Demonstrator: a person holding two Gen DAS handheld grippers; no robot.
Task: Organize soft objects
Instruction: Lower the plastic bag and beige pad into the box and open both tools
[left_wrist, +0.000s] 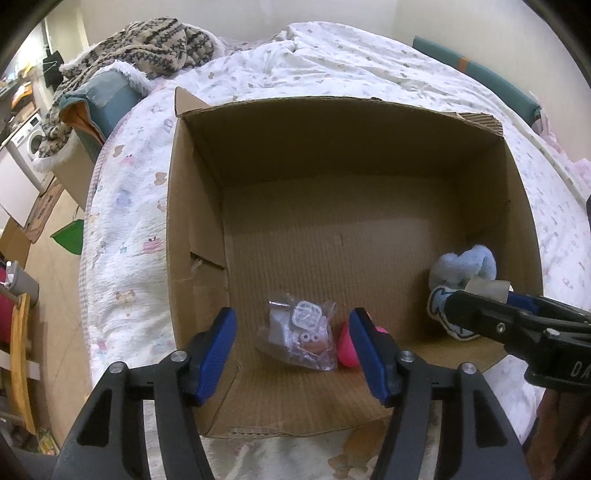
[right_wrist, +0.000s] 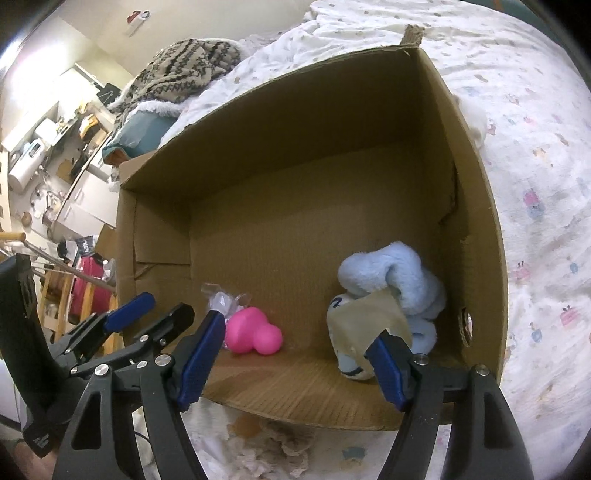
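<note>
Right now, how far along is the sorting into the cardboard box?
Done: a pink toy, a clear bagged toy and a light blue plush lie inside the cardboard box. In hand: nothing; the left gripper and right gripper are both open above them. Left: no other loose toys are visible on the bedspread.

Black left claw (left_wrist: 293, 354), blue ribbed pads (left_wrist: 216, 356), silver screws

Cardboard box (left_wrist: 332, 147) on quilt (left_wrist: 125, 229); inside, plastic packet (left_wrist: 299, 332), pink toy (left_wrist: 347, 343), blue plush (left_wrist: 465, 269)
</note>
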